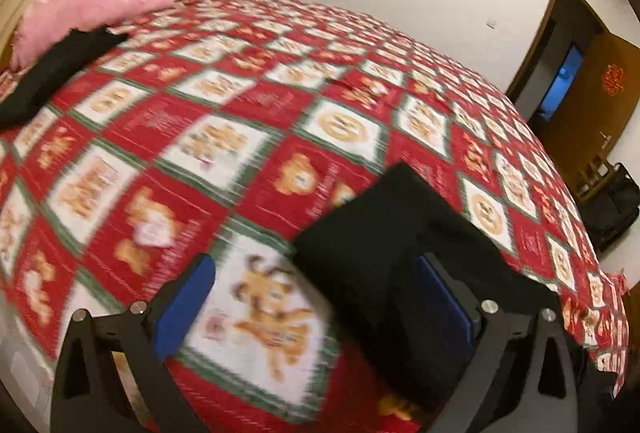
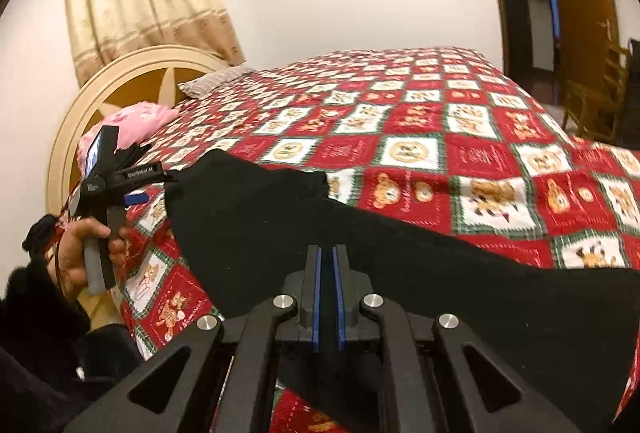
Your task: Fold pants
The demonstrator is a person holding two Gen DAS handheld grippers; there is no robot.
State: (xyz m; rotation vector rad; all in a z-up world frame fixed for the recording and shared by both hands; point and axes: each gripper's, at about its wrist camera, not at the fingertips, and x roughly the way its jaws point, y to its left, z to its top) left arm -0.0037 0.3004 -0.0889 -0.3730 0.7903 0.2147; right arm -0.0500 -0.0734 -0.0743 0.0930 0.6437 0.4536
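Our right gripper point(image 2: 328, 273) is black with two blue pads point(image 2: 317, 297) and round silver screws point(image 2: 283, 301). Our left gripper point(image 1: 316, 297) is black too, with blue pads point(image 1: 186, 307) and white words on its side. Our left hand point(image 2: 82, 253) has bare skin and a dark fuzzy sleeve point(image 2: 36, 313).

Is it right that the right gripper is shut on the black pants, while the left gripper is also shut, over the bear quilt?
Not quite. The left gripper is open: the left wrist view shows its blue fingers spread wide apart over the quilt. The right gripper is indeed shut on the pants, as the right wrist view shows.
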